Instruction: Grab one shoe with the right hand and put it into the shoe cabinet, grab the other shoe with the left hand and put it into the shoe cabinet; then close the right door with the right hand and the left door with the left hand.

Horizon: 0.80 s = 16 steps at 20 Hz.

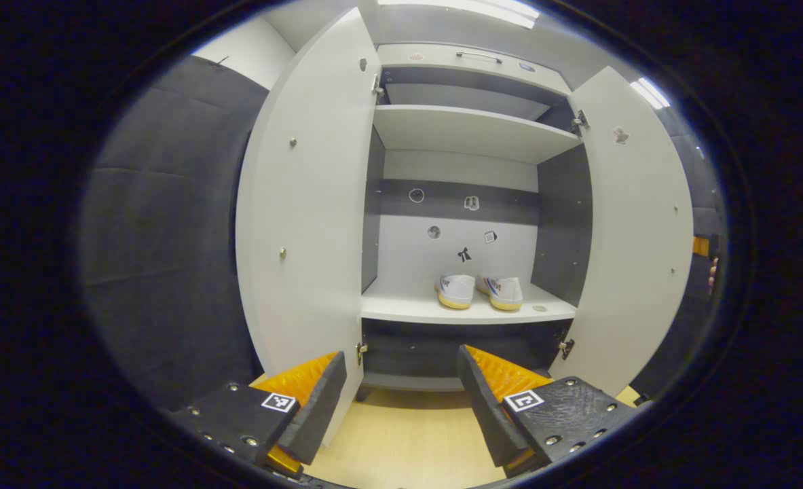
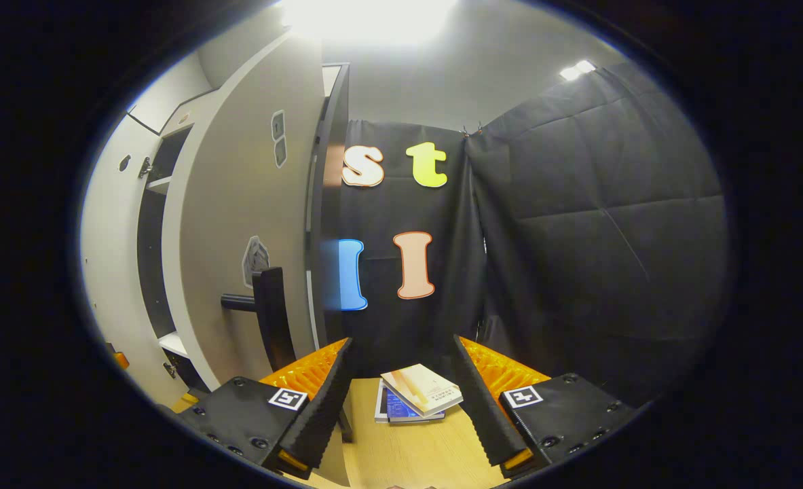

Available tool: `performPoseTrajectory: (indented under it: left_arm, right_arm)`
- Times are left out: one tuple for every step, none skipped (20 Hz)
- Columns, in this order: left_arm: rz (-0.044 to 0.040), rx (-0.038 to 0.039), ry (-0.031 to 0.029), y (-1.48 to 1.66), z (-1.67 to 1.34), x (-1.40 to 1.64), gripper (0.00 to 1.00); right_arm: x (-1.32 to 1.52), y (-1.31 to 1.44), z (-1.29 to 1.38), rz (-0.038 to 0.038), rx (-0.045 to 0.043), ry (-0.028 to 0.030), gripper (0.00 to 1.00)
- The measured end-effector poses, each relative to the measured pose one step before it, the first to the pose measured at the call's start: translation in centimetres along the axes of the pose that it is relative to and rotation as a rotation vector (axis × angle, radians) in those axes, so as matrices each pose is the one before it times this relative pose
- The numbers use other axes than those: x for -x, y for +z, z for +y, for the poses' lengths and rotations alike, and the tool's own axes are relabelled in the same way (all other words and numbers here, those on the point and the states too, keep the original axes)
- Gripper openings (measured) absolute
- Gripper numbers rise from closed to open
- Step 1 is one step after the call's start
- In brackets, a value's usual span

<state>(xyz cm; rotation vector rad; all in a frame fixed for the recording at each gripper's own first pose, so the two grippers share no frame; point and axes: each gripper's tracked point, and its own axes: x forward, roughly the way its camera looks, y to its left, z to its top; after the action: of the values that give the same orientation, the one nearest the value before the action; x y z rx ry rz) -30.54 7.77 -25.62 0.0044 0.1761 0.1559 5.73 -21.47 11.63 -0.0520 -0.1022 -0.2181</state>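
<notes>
Both shoes shelved, doors open

Both grippers (image 1: 401,401) (image 2: 398,394) gape empty; push the stiff, light grey right door (image 2: 238,224) beside its black handle (image 2: 269,316).

Two shoes (image 1: 480,291), two open cabinet doors (image 1: 306,224), two books (image 2: 415,399).

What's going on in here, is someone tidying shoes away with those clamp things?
Yes. A person holds a two-finger gripper in each hand. Both shoes, one beside the other, already sit side by side on a shelf inside the shoe cabinet. The left gripper is open and empty, facing the cabinet. The right gripper is open too, beside the outer face of the right door, near its handle. The left door and the right door are both open.
</notes>
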Motion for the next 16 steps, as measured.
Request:
performPoseTrajectory:
  left_arm:
    - [-0.00180,-0.00637,-0.00860,0.121,-0.106,0.136,0.94]
    - [-0.00103,-0.00492,-0.00883,-0.065,-0.051,0.283,0.94]
    - [0.00169,-0.00104,-0.01046,-0.153,0.002,0.019,0.94]
    - [0.00617,-0.00207,-0.01136,-0.144,-0.090,-0.105,0.94]
    - [0.00635,-0.00347,-0.01106,-0.130,-0.070,0.109,0.94]
    - [0.00431,-0.00766,-0.01424,0.015,-0.207,0.032,0.95]
    - [0.00147,-0.01111,-0.01049,0.086,-0.097,0.084,0.95]
    - [0.00439,-0.00692,-0.01047,-0.031,-0.046,-0.043,0.95]
    - [0.00533,0.00355,-0.01194,0.059,-0.112,0.114,0.95]
    - [0.00605,0.01007,-0.01313,0.108,-0.041,-0.023,0.94]
    - [0.00731,0.01346,-0.01178,0.005,0.038,0.104,0.94]
    - [0.00768,0.01250,-0.01081,-0.105,0.194,0.014,0.94]
    - [0.01045,0.00644,-0.00874,-0.130,0.063,0.081,0.94]
    - [0.01401,0.00022,-0.01530,-0.442,-0.091,0.015,0.94]
    - [0.01247,-0.00715,-0.00684,-0.253,0.165,0.175,0.94]
    - [0.00589,-0.00785,0.00746,-0.273,0.381,0.320,0.94]
  right_arm:
    - [0.028,-0.043,0.002,0.00471,0.00675,-0.00793,0.85]
    - [0.110,-0.098,0.221,0.00336,-0.00622,-0.00268,0.89]
    - [0.127,-0.176,0.470,0.00639,-0.01147,0.00166,0.85]
    - [0.209,0.003,0.622,0.00034,-0.01248,0.00262,0.85]
    - [0.391,-0.079,0.662,0.00462,-0.00861,0.00542,0.85]
    - [0.248,-0.031,0.889,0.00453,-0.00337,0.01035,0.85]
    - [0.284,-0.081,0.986,0.00659,0.00249,0.00951,0.85]
    - [0.206,0.004,0.960,0.00372,0.00659,0.00642,0.85]
    - [0.100,0.087,0.736,0.00149,0.00418,0.00088,0.85]
    - [0.119,-0.002,0.744,0.00166,-0.00055,-0.00241,0.85]
    - [0.105,-0.042,0.883,-0.00047,-0.00116,0.00372,0.85]
    - [0.085,-0.061,1.035,0.00018,-0.00376,0.01044,0.85]
    - [-0.053,-0.036,1.121,0.00039,-0.00591,0.01362,0.90]
    - [-0.212,-0.023,0.992,0.00442,-0.00789,0.00947,0.86]
    - [-0.344,-0.096,0.873,-0.00130,-0.00857,0.00644,0.90]
    - [-0.212,-0.027,0.929,-0.00163,-0.00538,0.00910,0.86]
